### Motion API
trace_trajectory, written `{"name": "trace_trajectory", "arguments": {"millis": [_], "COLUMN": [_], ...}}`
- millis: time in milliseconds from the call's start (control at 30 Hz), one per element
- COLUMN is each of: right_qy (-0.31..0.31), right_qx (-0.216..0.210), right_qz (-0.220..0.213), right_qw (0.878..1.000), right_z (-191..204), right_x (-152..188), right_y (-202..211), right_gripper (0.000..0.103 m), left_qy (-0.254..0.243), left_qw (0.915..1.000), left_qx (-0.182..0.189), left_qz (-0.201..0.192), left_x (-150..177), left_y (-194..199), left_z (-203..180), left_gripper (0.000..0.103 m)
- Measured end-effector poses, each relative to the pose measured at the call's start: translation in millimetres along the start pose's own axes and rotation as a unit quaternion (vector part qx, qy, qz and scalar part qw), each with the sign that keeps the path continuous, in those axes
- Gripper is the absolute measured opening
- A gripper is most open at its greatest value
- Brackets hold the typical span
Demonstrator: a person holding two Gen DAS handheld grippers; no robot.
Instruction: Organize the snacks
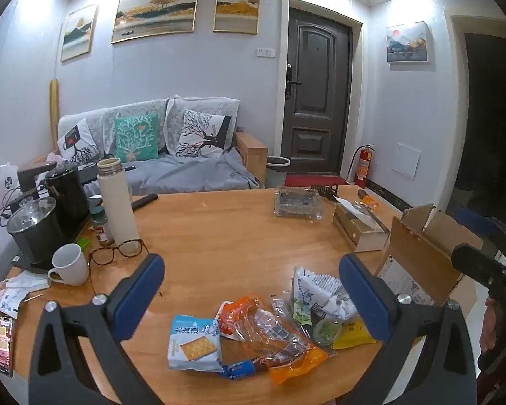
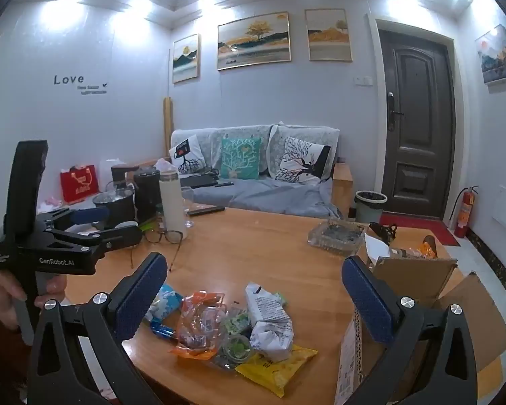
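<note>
Both tools, left tool (image 1: pixel 251 285) and right tool (image 2: pixel 254 287), hang wide open and empty over the snack packets (image 1: pixel 270 330) heaped on the surface (image 1: pixel 226 229); better to lift one packet cleanly toward the cardboard box (image 1: pixel 418 263) alongside.

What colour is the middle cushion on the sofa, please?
Teal with a white branching pattern, clearest in the right wrist view.

You have the snack packets (image 1: pixel 263 330) heaped at the tabletop's (image 1: pixel 219 236) near edge, the cardboard box (image 1: pixel 418 263) at its right edge, kettles (image 1: pixel 37 233) (mug (image 1: pixel 69 265) beside them) along the left edge.
</note>
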State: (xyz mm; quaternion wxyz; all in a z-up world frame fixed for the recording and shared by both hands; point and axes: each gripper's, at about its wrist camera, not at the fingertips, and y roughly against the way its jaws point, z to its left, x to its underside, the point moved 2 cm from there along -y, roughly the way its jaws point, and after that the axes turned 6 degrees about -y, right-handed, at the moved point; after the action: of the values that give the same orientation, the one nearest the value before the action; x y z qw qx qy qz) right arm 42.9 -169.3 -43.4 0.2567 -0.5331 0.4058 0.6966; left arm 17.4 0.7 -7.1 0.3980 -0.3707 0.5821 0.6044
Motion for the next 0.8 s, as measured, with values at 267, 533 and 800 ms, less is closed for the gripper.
{"name": "trace_trajectory", "arguments": {"millis": [267,533,800], "right_qy": [-0.001,-0.006,-0.008], "right_qx": [-0.001,-0.004,-0.007], "right_qz": [0.007,0.019,0.019], "right_qw": [1.0,1.0,1.0], "right_z": [2,-1,-1], "right_x": [1,7,5], "right_y": [0,-3,-1], "right_gripper": [0.103,0.103,0.103], "left_qy": [0.001,-0.001,0.0], "left_qw": [1.0,0.9999,0.9999], "left_qx": [0.003,0.013,0.011], "left_qz": [0.006,0.008,0.008], "left_x": [-1,3,4], "left_y": [-3,-5,-5], "left_z": [4,2,2], "left_gripper": [0.102,0.102,0.102]}}
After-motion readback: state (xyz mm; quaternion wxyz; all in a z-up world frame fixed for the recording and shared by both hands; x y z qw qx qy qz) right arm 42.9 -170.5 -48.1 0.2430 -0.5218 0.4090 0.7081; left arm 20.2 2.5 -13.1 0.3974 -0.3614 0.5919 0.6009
